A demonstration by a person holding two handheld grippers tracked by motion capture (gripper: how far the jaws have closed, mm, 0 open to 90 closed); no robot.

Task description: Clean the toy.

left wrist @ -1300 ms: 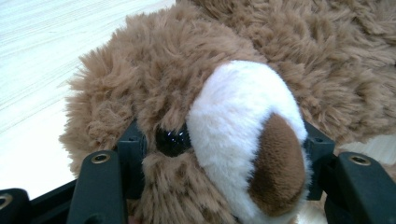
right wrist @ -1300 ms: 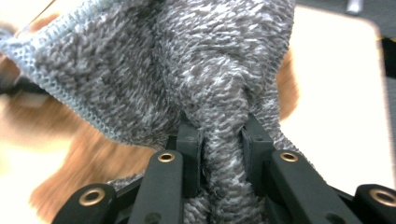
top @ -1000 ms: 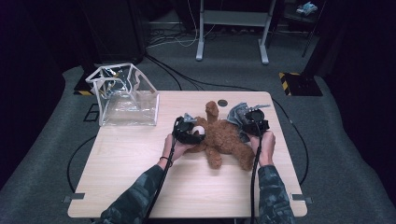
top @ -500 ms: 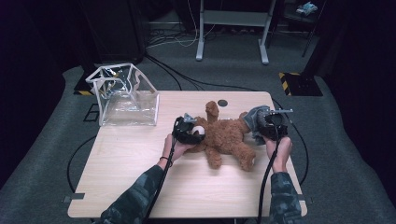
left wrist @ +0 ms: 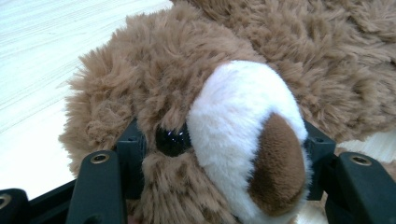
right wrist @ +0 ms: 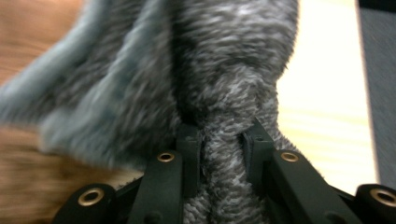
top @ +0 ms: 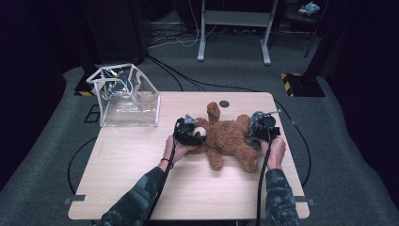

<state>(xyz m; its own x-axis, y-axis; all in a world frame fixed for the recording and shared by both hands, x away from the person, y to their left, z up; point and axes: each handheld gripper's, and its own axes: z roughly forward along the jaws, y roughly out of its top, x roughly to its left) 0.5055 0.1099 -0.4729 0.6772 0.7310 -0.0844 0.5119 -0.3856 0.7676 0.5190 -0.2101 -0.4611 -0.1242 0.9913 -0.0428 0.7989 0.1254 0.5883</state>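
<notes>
Two grips: left gripper [top: 200, 136] clamps the bear's [top: 230, 136] head; right gripper [top: 258, 134] pinches grey cloth [right wrist: 224, 93], probably at the bear's far end.

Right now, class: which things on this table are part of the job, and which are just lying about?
In the job:
teddy bear
grey cloth
left gripper
right gripper

Lying about:
clear plastic bag
small dark disc

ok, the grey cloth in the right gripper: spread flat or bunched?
Bunched. In the right gripper view the grey cloth is gathered into a twisted fold, pinched between the right gripper jaws, beside the teddy bear.
</notes>
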